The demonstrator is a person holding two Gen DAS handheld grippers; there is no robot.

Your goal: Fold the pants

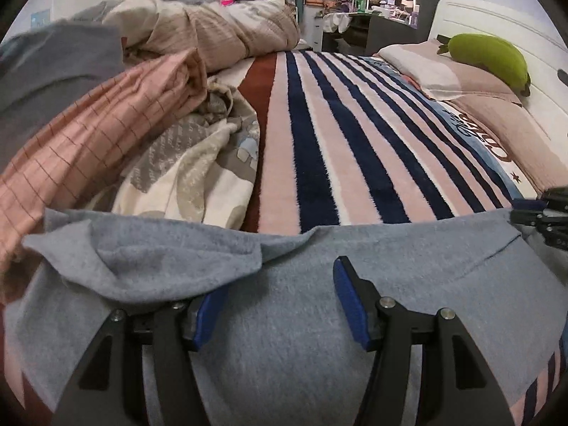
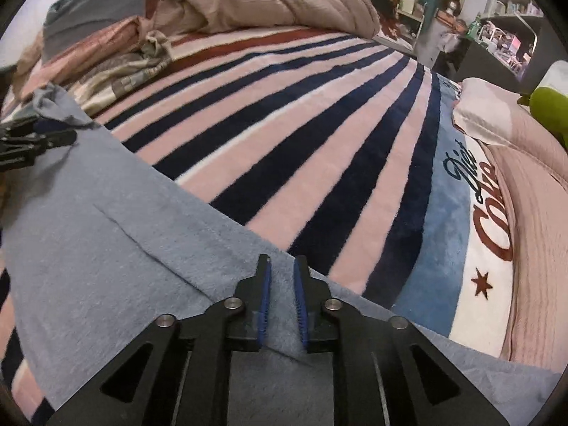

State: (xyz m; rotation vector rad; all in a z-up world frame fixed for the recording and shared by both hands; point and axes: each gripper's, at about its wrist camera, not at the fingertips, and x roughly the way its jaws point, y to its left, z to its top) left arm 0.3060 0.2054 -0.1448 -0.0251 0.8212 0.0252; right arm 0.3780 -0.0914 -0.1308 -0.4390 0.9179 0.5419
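Grey-blue pants [image 1: 390, 248] lie spread on the striped blanket at the near edge of the bed; they also fill the lower left of the right wrist view [image 2: 106, 220]. My left gripper [image 1: 280, 284] is open above the pants; a flap of the fabric [image 1: 159, 262] drapes over its left finger. My right gripper [image 2: 282, 266] rests over the pants' far edge with its jaws a narrow gap apart, holding nothing. The right gripper shows at the right edge of the left wrist view [image 1: 543, 213], and the left gripper at the left edge of the right wrist view [image 2: 32, 142].
A striped pink, navy and white blanket [image 1: 319, 142] covers the bed. Crumpled clothes and a pink checked cloth [image 1: 88, 131] lie at the left. A beige duvet [image 1: 220, 25] is heaped at the far end. Pillows and a green plush [image 1: 490, 60] sit at the right.
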